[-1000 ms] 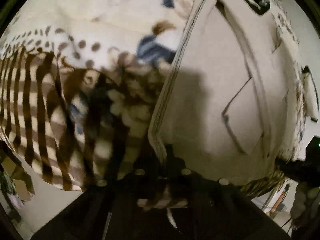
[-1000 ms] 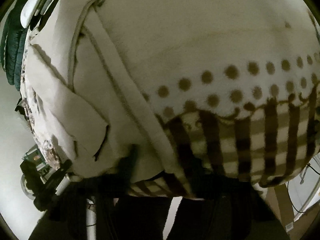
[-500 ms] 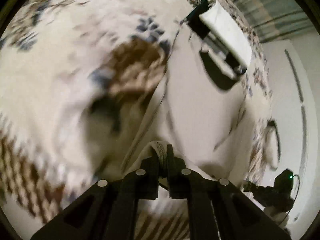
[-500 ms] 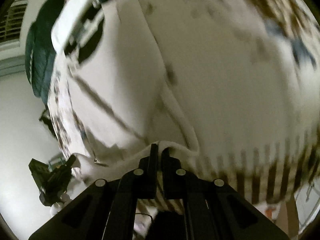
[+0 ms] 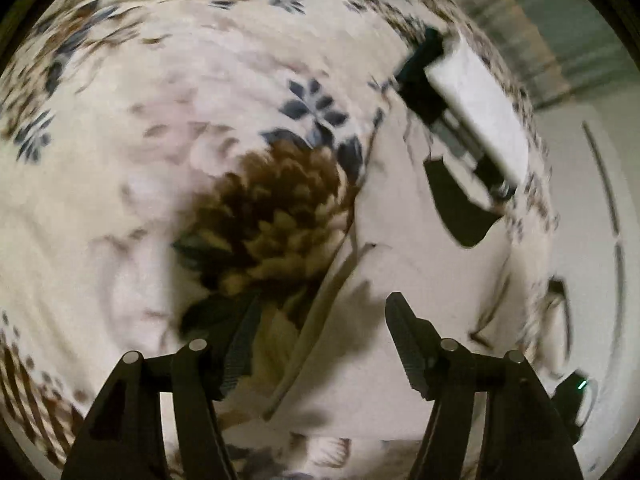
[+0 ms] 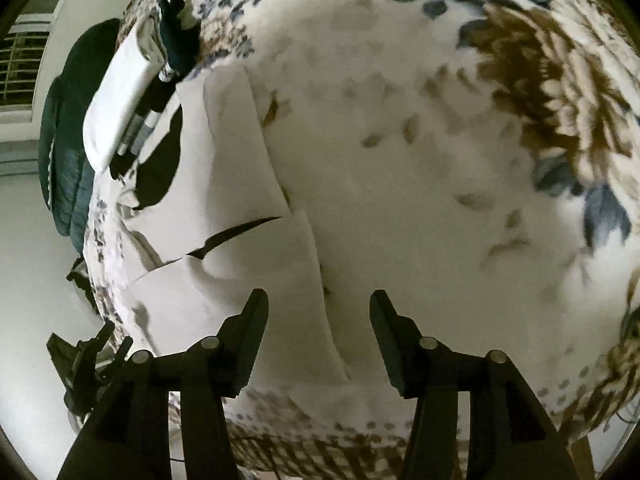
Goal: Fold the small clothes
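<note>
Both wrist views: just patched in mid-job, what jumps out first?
The big brown flower printed on the floral blanket dominates. On it lies the pale folded garment, running up the left of the right wrist view. Both the left gripper and the right gripper hang open over its near edge, holding nothing.

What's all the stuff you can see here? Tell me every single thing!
Garment: one, cream, lying flat on the blanket ahead of both grippers.
Blanket: one, cream with brown and blue flowers, spread under everything.
Folded clothes: a small stack, white piece over dark ones, at the blanket's far edge.
Dark green cloth: one, beyond that stack.
Left gripper: one, black, open, above the garment's edge.
Right gripper: one, black, open, above the garment's near corner.
</note>
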`<state>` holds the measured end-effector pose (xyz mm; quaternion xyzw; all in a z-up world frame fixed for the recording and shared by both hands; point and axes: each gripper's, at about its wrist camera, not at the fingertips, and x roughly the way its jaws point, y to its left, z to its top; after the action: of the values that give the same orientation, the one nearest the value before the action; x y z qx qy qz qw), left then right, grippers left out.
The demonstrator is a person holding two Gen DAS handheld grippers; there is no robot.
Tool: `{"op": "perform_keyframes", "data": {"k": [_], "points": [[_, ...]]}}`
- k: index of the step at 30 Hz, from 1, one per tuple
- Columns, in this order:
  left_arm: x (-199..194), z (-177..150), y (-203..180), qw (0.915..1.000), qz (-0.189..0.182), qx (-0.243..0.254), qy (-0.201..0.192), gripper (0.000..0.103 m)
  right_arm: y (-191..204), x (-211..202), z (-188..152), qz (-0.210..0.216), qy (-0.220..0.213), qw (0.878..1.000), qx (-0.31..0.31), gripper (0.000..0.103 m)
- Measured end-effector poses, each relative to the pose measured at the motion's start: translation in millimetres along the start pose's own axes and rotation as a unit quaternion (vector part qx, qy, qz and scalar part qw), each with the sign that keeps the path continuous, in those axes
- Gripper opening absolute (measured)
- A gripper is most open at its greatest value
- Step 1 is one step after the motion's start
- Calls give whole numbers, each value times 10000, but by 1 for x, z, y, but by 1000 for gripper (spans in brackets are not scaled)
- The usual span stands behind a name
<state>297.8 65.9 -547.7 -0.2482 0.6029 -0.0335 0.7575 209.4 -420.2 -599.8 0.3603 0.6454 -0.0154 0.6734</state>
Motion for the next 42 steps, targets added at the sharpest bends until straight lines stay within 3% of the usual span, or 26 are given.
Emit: {"op": "perform_keyframes", "data": {"k": [3,5,6,7,9,15,19,21,23,24,25,26,27,28,32,37,42], "points": [[24,0,-17,9984,181,520,107,60,7,24,14,10,130,9998,-115,55],[38,2,-29,9966,186,789,137,28,11,33,22,99,153,9998,-113,52],[41,1,-32,9960,139,860,183,4,14,33,24,130,78,9998,-144,31],[41,2,-36,9956,214,905,139,3,18,32,26,79,-10,9997,-226,9],[32,3,-39,9960,117,881,-63,3,31,22,27,-33,-294,9983,-499,3],[18,9,-17,9986,-123,419,-311,3,44,0,30,-151,-852,9937,-713,3],[49,16,1,9997,-186,142,95,7,40,14,36,-385,-676,9951,-603,3],[55,20,8,9989,-304,10,364,8,40,30,41,-544,-338,9964,-562,3],[48,27,10,9981,-400,-40,475,15,42,36,46,-701,-78,9964,-475,7],[41,32,8,9983,-344,2,463,28,44,36,49,-737,-41,9962,-471,18],[34,37,6,9985,-327,72,427,41,49,33,54,-766,-63,9959,-479,44],[25,45,1,9985,-404,161,318,49,53,29,59,-798,-138,9955,-496,61],[20,53,-3,9985,-439,253,209,63,61,22,67,-786,-298,9950,-543,79],[16,64,-9,9982,-448,381,97,70,66,19,71,-769,-392,9945,-596,79],[33,114,-42,9926,-189,1191,-101,70,100,24,119,-846,-657,9904,-879,79],[92,153,-93,9717,182,2346,220,70,150,54,182,-1032,-652,9822,-1427,79],[127,149,-120,9511,317,3033,500,65,188,99,218,-1392,-197,9682,-2070,78]]}}
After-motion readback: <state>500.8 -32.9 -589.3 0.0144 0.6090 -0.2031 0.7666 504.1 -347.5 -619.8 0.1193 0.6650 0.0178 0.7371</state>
